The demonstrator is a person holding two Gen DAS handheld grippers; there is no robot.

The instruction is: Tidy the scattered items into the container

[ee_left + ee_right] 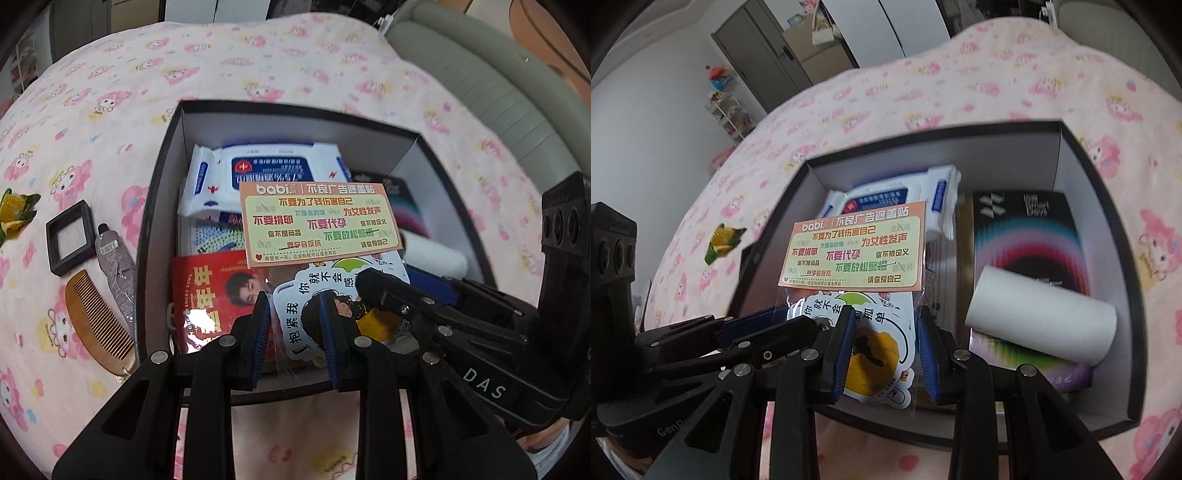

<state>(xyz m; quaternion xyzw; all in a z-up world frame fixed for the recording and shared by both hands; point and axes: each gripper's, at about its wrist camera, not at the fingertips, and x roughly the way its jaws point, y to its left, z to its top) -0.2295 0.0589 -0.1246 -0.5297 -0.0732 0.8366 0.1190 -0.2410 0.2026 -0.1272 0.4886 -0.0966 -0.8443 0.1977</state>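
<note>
Hovering apart over the box (162,177), left tongs (295,332) and right tongs (886,350), sticker pack (857,251) between both pairs of pads, grip unclear. Left of left tongs on bed (184,66): comb (96,317), tube (114,266).

We see soft, even indoor light in both views, fairly bright, with no hard shadows on the bedspread (258,74). Beyond the left tongs (295,332), a white glare patch burns out part of the red packet (207,295). The box (155,206) walls throw only mild shade over its inside. Fisheye bending is strong: the bed curves into a dome and dark vignetting rings the corners. In the right wrist view, things just ahead of the right tongs (886,339) read sharply, while the yellow-green wrapper (724,240) off to their left is smeared.
</note>
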